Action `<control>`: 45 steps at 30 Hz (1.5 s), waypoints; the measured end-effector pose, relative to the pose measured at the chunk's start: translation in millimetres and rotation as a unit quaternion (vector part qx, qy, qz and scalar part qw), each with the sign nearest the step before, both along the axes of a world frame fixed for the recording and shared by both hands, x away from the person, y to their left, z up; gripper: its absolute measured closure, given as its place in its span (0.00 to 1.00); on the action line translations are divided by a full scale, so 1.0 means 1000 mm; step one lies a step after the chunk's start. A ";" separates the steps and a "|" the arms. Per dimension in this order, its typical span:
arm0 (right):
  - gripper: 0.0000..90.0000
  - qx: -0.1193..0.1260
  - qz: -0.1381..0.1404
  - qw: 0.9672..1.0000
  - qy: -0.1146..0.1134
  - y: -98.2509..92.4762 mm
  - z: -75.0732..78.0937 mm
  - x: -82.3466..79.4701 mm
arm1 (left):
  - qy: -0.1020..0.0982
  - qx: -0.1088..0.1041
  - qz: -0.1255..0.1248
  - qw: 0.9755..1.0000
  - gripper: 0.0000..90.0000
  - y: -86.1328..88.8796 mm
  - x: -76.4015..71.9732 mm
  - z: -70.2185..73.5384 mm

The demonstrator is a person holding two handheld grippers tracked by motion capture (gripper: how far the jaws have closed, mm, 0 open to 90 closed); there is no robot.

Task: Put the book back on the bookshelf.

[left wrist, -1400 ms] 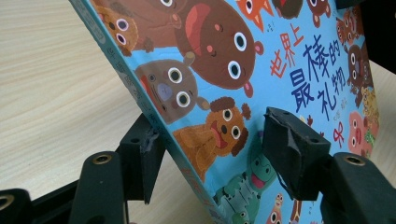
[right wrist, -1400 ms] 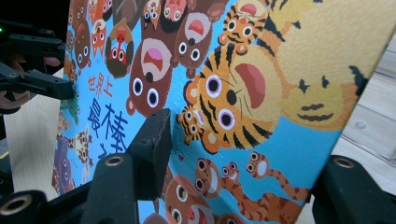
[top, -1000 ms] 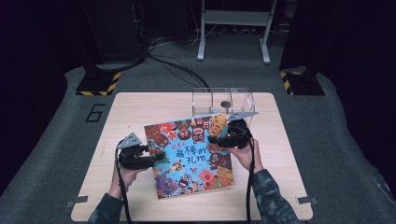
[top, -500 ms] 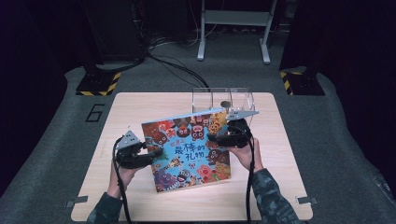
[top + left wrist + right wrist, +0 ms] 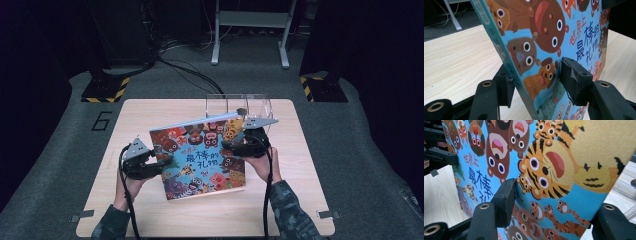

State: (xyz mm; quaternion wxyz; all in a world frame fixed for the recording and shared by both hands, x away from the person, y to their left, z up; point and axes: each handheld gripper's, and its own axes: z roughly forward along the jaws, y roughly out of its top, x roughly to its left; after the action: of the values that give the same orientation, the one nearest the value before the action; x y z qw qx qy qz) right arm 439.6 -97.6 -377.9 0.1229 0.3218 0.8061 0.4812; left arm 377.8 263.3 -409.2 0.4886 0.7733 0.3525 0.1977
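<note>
A picture book with cartoon animals on a blue cover is held over the table, its far edge tipped up and its near edge low by the tabletop. My left gripper grips its left, spine edge. In the left gripper view the book stands between the jaws of the left gripper; they have just been closing, and one pad lies on the cover. My right gripper clamps the upper right part. In the right gripper view one pad presses the cover; the other jaw is behind the book.
A clear plastic box stands at the table's far edge, just behind the book's raised edge. The wooden table has bare surface to the left and in front. Cables and stand legs lie on the floor beyond.
The book's far edge has tipped up off the table, and the book has swung slightly. Both hands have stayed about where they were.
</note>
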 end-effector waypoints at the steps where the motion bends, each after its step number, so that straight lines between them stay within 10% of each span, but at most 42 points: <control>1: 0.48 0.000 0.000 1.000 0.000 0.000 0.000 0.000 | -0.003 0.001 0.000 1.000 0.53 0.000 0.000 0.001; 11: 0.48 -0.001 0.001 0.999 -0.045 0.002 0.010 -0.007 | -0.038 0.004 -0.001 0.999 0.54 0.004 -0.003 0.007; 21: 0.47 -0.027 0.015 0.999 -0.028 0.007 0.003 -0.008 | -0.072 0.041 -0.007 0.997 0.60 0.006 -0.011 0.001; 45: 0.45 -0.050 0.014 0.999 -0.010 0.005 0.001 -0.015 | -0.073 0.024 -0.031 0.997 0.67 0.011 -0.014 0.002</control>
State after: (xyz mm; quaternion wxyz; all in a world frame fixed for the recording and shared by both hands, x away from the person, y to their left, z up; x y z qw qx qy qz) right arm 424.5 -92.8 -376.6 0.1401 0.2987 0.8324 0.4452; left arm 363.8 274.2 -407.1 0.4999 0.7791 0.2866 0.2470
